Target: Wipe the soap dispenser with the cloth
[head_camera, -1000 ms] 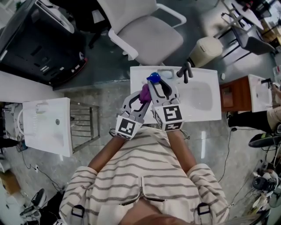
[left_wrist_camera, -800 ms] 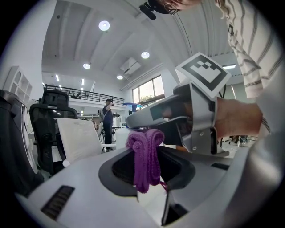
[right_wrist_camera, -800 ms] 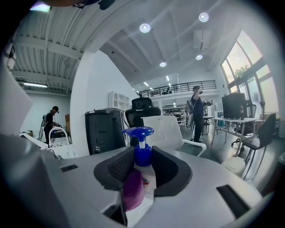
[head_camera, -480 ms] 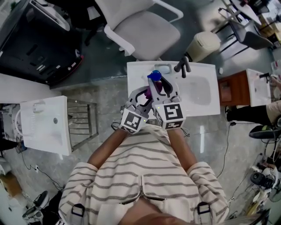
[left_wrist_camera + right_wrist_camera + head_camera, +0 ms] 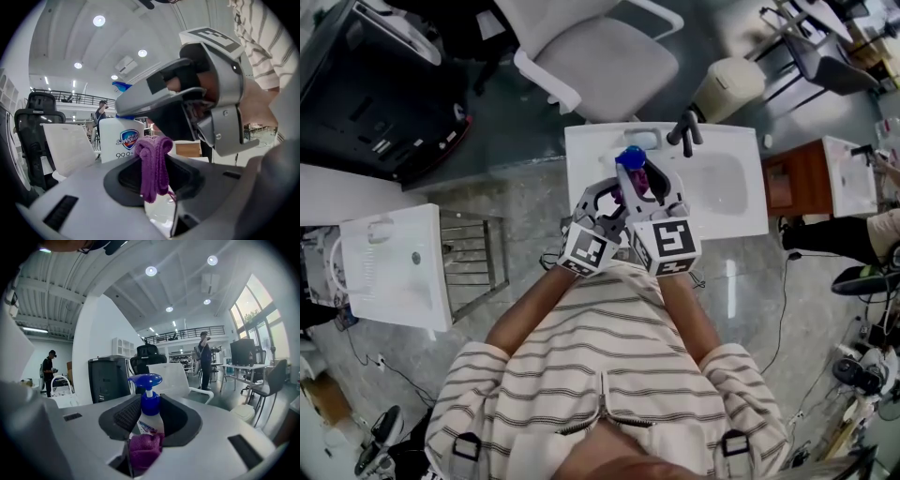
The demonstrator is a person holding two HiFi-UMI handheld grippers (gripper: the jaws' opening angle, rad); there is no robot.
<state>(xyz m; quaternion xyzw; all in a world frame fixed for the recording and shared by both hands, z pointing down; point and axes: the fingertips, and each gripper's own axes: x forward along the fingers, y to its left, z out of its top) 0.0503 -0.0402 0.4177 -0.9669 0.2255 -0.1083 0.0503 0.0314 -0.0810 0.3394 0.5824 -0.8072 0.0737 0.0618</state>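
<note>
Hidden soap dispenser (image 5: 151, 422) base (behind cloth (image 5: 144, 451))

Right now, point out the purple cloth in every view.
Head view: purple cloth at centre, over the white sink.
Left gripper view: purple cloth at centre, pinched in the left tongs.
Right gripper view: purple cloth bottom centre, before the soap dispenser.
Shared landmark: the dispenser's blue pump.

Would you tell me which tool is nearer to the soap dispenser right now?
Right. The right tool is clamped on the soap dispenser; the left tool, gripping the purple cloth, sits close beside the bottle, on its left in the head view.
</note>
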